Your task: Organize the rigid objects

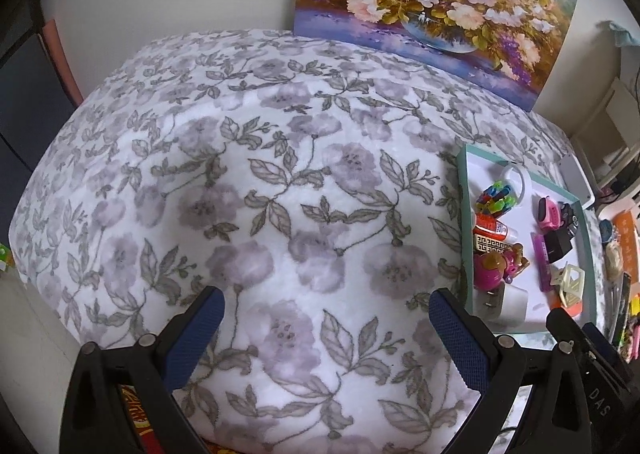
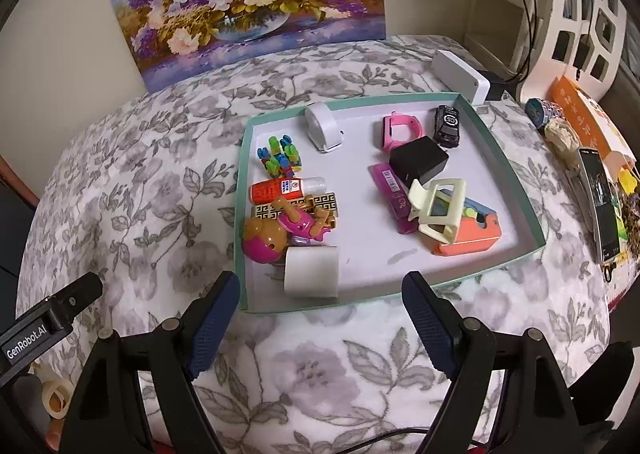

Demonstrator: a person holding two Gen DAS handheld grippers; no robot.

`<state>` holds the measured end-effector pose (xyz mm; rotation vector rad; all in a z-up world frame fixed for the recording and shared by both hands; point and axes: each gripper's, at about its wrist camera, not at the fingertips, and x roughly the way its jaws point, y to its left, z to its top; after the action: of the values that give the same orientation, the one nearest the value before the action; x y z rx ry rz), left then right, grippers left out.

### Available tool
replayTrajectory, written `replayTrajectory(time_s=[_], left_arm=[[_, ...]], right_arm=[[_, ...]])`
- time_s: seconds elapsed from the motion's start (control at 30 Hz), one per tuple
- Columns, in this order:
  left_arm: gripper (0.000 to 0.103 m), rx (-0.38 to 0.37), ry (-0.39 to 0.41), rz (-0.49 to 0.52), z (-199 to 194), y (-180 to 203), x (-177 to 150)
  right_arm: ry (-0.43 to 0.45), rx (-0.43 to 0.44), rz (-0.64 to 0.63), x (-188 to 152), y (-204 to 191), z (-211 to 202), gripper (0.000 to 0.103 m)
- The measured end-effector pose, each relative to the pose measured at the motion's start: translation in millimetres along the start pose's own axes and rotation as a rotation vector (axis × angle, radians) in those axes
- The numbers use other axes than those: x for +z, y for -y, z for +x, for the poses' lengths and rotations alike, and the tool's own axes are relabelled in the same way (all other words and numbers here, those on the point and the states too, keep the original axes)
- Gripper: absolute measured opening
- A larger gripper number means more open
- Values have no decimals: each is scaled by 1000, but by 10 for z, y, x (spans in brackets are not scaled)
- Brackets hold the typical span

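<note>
1. Both my grippers hang empty, fingers apart: left gripper (image 1: 326,328) over bare floral cloth (image 1: 280,174), right gripper (image 2: 320,318) just short of the tray (image 2: 400,98).
2. Objects are all in the tray, two clusters: 9 o'clock and 3 o'clock.
3. I judge the white cylinder (image 2: 312,272) at 6 o'clock the nearest pick; approach straight, close across its round sides.
4. Avoid nudging the pink toy (image 2: 276,236) touching it.
</note>
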<state>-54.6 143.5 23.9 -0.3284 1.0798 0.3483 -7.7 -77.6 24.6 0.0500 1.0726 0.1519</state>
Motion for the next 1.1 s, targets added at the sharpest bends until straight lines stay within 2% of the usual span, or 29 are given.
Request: replayTrajectory(time_s=[0.43,1.1], left_arm=[[103,44,-6,31,26,36,11],[103,38,-35,20,72,1,36]], right_arm=[[-12,-13,-59,14,-121,50,84],[-7,-27,-135,7,-273,84,84]])
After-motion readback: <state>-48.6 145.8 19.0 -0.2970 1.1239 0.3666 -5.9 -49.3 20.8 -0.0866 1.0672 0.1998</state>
